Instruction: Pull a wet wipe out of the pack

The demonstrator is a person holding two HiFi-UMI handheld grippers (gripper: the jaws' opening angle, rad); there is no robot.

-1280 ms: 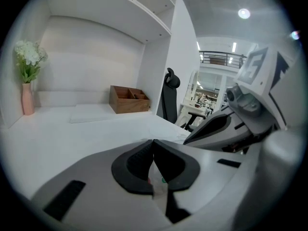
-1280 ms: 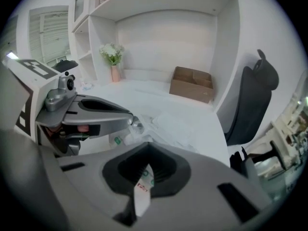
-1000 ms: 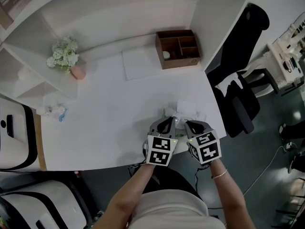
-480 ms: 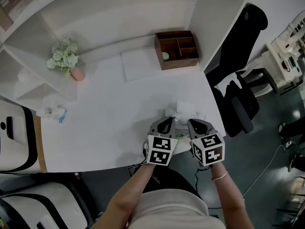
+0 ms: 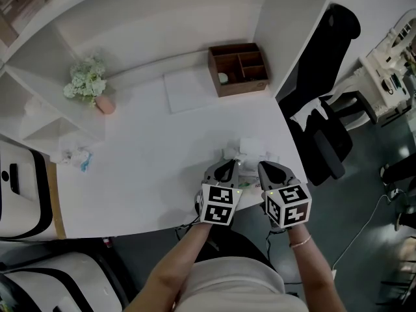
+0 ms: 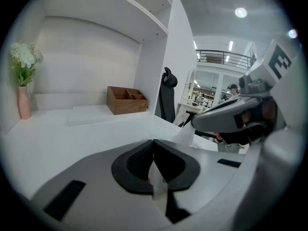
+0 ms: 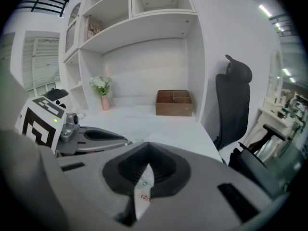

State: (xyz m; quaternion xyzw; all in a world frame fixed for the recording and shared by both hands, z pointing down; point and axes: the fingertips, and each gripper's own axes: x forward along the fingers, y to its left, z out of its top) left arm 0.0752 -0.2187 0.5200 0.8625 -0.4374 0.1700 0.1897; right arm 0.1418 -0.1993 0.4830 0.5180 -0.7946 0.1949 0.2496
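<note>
L claw [image 5: 229, 168], R claw [image 5: 265, 168] clamped on wipe pack [image 5: 251, 149], desk [image 5: 149, 168] front-right corner, room leftward

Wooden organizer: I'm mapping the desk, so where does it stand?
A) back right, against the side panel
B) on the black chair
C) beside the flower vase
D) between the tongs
A: the head view shows the wooden organizer at the desk's back right, beside the white side panel.

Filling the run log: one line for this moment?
left gripper: shut on wipe pack | right gripper: shut on wipe pack
</note>
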